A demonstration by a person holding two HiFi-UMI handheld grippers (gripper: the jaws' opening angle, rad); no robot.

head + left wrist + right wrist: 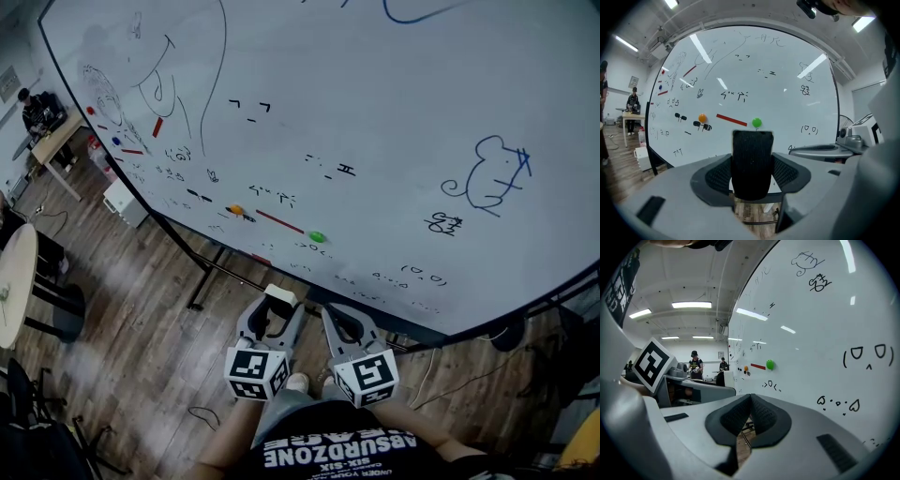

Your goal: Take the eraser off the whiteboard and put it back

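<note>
The eraser (752,161) is off the whiteboard (394,103) and sits in the left claw (273,312), low in the middle of the head view, just in front of the board's lower edge. In the left gripper view it fills the centre of the frame as an upright, rounded block. The face turned to the camera is dark, ribbed felt, and a thin pale casing shows along its top and sides. From the head view only its whitish top can be seen. The left claw's jaws stand wide, with their textured pads pressed against the eraser's two sides. The right claw (749,414) is just beside it, to the right in the head view. Its jaws are closed together pad to pad and hold nothing. The board spreads across the upper part of the head view, covered with small black scribbles. A blue mouse drawing (491,174) is at the right of that view. A green round magnet (756,123), a red strip (731,120) and an orange magnet (702,118) sit in a row just above the eraser in the left gripper view. Wooden floor (141,300) shows at lower left.
</note>
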